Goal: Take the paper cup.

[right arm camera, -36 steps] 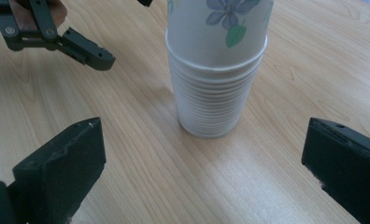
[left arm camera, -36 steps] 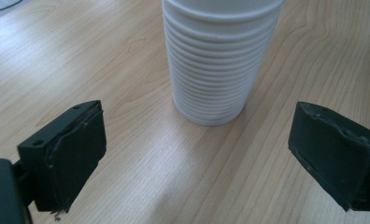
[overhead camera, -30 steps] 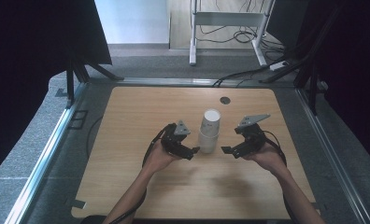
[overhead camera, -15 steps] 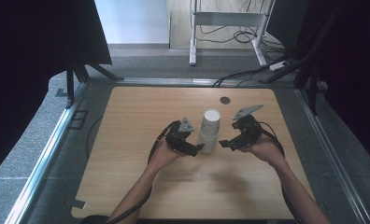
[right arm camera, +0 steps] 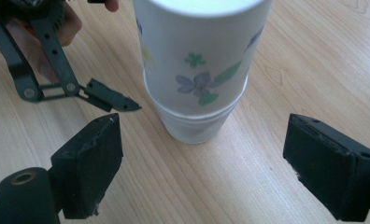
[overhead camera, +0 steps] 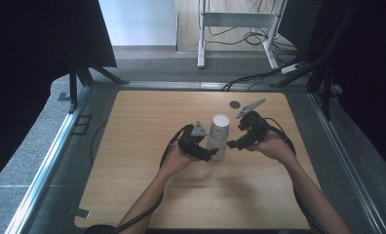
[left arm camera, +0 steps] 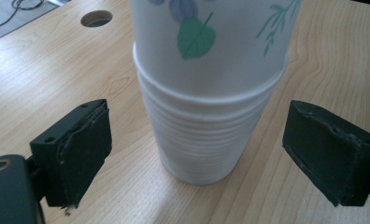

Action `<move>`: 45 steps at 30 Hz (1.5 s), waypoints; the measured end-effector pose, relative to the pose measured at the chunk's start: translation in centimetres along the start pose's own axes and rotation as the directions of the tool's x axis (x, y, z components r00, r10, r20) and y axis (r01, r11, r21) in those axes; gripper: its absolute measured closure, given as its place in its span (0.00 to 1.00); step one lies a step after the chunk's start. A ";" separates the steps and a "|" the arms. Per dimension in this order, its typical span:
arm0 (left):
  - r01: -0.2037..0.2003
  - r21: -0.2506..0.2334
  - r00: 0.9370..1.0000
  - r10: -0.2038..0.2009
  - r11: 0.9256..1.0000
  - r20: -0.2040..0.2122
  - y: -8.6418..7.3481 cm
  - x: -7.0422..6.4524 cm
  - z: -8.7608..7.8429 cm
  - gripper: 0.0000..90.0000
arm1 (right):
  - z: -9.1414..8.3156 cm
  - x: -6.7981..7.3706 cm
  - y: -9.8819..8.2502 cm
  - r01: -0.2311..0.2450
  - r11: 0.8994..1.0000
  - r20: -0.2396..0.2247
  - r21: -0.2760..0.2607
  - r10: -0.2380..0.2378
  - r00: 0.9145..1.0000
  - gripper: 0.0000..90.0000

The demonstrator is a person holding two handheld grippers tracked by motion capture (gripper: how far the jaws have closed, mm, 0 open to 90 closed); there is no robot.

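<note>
A square light-wood table (overhead camera: pixel 132 195) with rounded corners fills the scene, ringed by grey carpet and dark curtains, a white metal stand behind it trailing black cables.

Near the table's middle stands my work: a stack of white paper cups (overhead camera: pixel 219 137), upside down, rims on the wood. The outer cup, printed with green leaves and purple flowers (right arm camera: pixel 199 86), sits over a bunch of nested ribbed cups (left arm camera: pixel 199 140) whose rolled rims show as tight rings below it. The stack is upright.

My forearms come in from the near edge, one on each side of the stack. My left gripper (overhead camera: pixel 211 155) sits low at the stack's base, black jaws spread, one to each side of the ribbed cups; in the left gripper view both pads (left arm camera: pixel 82 149) stand clear of the cup wall, gaps visible on each side. The jaws have just been closing a little, with the stack between them and untouched.

My right gripper (overhead camera: pixel 234 145) is held at the stack's other side, its grey three-cornered plate tilted up. Its jaws have just been closing too, yet remain spread, the pads (right arm camera: pixel 92 161) apart from the flowered cup ahead of them.

Beyond the stack, a small round hole (overhead camera: pixel 235 104) marks the tabletop.
</note>
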State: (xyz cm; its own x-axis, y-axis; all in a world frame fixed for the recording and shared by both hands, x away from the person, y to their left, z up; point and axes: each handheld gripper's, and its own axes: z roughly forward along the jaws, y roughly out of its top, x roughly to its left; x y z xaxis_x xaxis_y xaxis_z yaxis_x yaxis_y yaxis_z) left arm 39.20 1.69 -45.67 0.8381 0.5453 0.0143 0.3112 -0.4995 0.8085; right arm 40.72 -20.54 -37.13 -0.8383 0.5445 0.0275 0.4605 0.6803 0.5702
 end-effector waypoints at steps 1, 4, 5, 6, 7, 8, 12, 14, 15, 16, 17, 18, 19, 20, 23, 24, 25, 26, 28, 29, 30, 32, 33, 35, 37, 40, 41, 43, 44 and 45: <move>-0.004 0.002 1.000 0.004 1.000 0.002 0.1 0.0 0.0 0.09 | 0.0 0.0 0.3 0.001 1.000 -0.003 0.011 -0.001 1.000 0.14; -0.006 -0.006 1.000 0.006 1.000 0.010 0.3 -0.1 0.3 0.11 | -0.1 0.1 1.2 0.003 0.999 -0.009 0.040 -0.003 1.000 0.14; -0.006 -0.010 1.000 0.006 1.000 0.013 0.3 -0.2 0.4 0.11 | -0.1 0.1 1.5 0.007 0.999 -0.014 0.051 -0.006 1.000 0.14; -0.006 -0.011 1.000 0.007 1.000 0.014 0.4 -0.2 0.5 0.12 | -0.1 0.1 1.8 0.011 0.998 -0.011 0.059 -0.010 1.000 0.14; -0.007 -0.010 1.000 0.007 1.000 0.016 0.4 -0.2 0.5 0.12 | -0.1 0.1 2.0 0.013 0.998 -0.011 0.065 -0.012 1.000 0.14; -0.007 -0.013 1.000 0.007 1.000 0.016 0.4 -0.2 0.6 0.13 | -0.1 0.1 2.2 0.012 0.997 -0.010 0.070 -0.012 1.000 0.15; 0.014 -0.029 1.000 -0.013 0.999 0.027 0.5 -0.1 0.8 0.15 | -0.1 0.1 3.4 0.022 0.995 -0.005 0.101 -0.022 1.000 0.16; 0.024 -0.034 0.999 -0.023 0.999 0.032 0.5 0.0 0.8 0.15 | -0.1 0.1 3.9 0.021 0.993 -0.005 0.112 -0.021 1.000 0.17; 0.028 -0.036 0.999 -0.027 0.999 0.032 0.5 0.0 0.8 0.15 | -0.2 0.1 4.2 0.021 0.993 -0.009 0.117 -0.020 1.000 0.18; 0.031 -0.035 0.999 -0.030 0.999 0.030 0.5 0.1 0.8 0.15 | -0.2 0.0 4.5 0.023 0.992 -0.009 0.120 -0.022 1.000 0.18; 0.033 -0.038 0.999 -0.031 0.999 0.031 0.5 0.1 0.8 0.15 | -0.3 0.0 4.8 0.025 0.992 -0.009 0.126 -0.024 1.000 0.19; 0.035 -0.041 0.999 -0.034 0.999 0.031 0.4 0.1 0.8 0.16 | -0.3 -0.1 5.1 0.026 0.991 -0.009 0.130 -0.025 1.000 0.20; 0.037 -0.042 0.999 -0.036 0.998 0.031 0.4 0.2 0.8 0.16 | -0.3 -0.1 5.3 0.025 0.991 -0.014 0.132 -0.024 1.000 0.20; 0.040 -0.046 0.999 -0.039 0.998 0.031 0.4 0.2 0.8 0.16 | -0.3 -0.2 5.5 0.027 0.990 -0.012 0.136 -0.025 1.000 0.21; 0.044 -0.047 0.998 -0.042 0.998 0.036 0.4 0.3 0.8 0.19 | -0.4 -0.3 6.4 0.033 0.987 -0.020 0.157 -0.030 0.999 0.23; 0.045 -0.050 0.998 -0.043 0.998 0.037 0.3 0.3 0.8 0.20 | -0.4 -0.3 6.6 0.034 0.986 -0.019 0.162 -0.032 0.999 0.24; 0.046 -0.051 0.998 -0.044 0.998 0.037 0.3 0.3 0.8 0.21 | -0.4 -0.2 6.9 0.034 0.986 -0.020 0.165 -0.031 0.999 0.25; 0.047 -0.051 0.998 -0.045 0.998 0.039 0.3 0.3 0.8 0.22 | -0.3 -0.2 7.1 0.035 0.985 -0.023 0.171 -0.031 0.999 0.26; 0.046 -0.050 0.998 -0.044 0.998 0.037 0.3 0.2 0.9 0.23 | -0.3 -0.2 7.6 0.045 0.981 -0.025 0.188 -0.042 0.999 0.27; 0.047 -0.051 0.998 -0.045 0.998 0.036 0.3 0.2 0.9 0.23 | -0.2 -0.2 7.8 0.044 0.980 -0.021 0.196 -0.041 0.999 0.28; 0.047 -0.051 0.998 -0.045 0.998 0.035 0.3 0.2 0.9 0.23 | -0.2 -0.2 8.0 0.049 0.978 -0.025 0.204 -0.045 0.999 0.29; 0.047 -0.051 0.998 -0.045 0.998 0.034 0.3 0.2 0.9 0.24 | -0.2 -0.2 8.4 0.060 0.976 -0.025 0.208 -0.056 0.998 0.30; 0.047 -0.051 0.998 -0.045 0.998 0.034 0.3 0.2 0.9 0.24 | -0.2 -0.1 8.6 0.060 0.975 -0.027 0.212 -0.055 0.998 0.31; 0.046 -0.050 0.999 -0.044 0.998 0.033 0.3 0.1 0.8 0.24 | -0.3 -0.1 9.0 0.072 0.973 -0.026 0.221 -0.068 0.997 0.34; 0.044 -0.051 0.999 -0.042 0.998 0.031 0.4 0.1 0.8 0.25 | -0.3 0.0 9.4 0.079 0.969 -0.028 0.235 -0.075 0.997 0.37; 0.042 -0.048 0.999 -0.041 0.998 0.029 0.4 0.1 0.8 0.25 | -0.2 0.2 9.8 0.087 0.960 -0.034 0.266 -0.081 0.996 0.40; 0.041 -0.046 0.999 -0.040 0.998 0.030 0.4 0.1 0.8 0.25 | -0.2 0.2 9.9 0.090 0.957 -0.033 0.276 -0.084 0.996 0.40; 0.040 -0.045 0.999 -0.039 0.998 0.027 0.4 0.1 0.8 0.25 | -0.2 0.3 10.2 0.098 0.952 -0.027 0.291 -0.094 0.995 0.41; 0.038 -0.045 0.999 -0.037 0.998 0.026 0.4 0.1 0.8 0.25 | -0.2 0.3 10.3 0.101 0.950 -0.025 0.294 -0.098 0.995 0.41; 0.037 -0.045 0.999 -0.036 0.998 0.024 0.4 0.1 0.8 0.25 | -0.2 0.4 10.4 0.105 0.949 -0.025 0.296 -0.103 0.994 0.41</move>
State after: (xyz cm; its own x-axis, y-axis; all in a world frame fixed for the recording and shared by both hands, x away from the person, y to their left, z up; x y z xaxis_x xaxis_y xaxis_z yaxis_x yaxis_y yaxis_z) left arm 39.74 1.02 -45.76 0.8370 0.5465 -0.0291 0.3217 -0.4483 0.8340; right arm 45.14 -13.36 -31.02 -0.8881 0.4595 -0.0109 0.4354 0.8486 0.3007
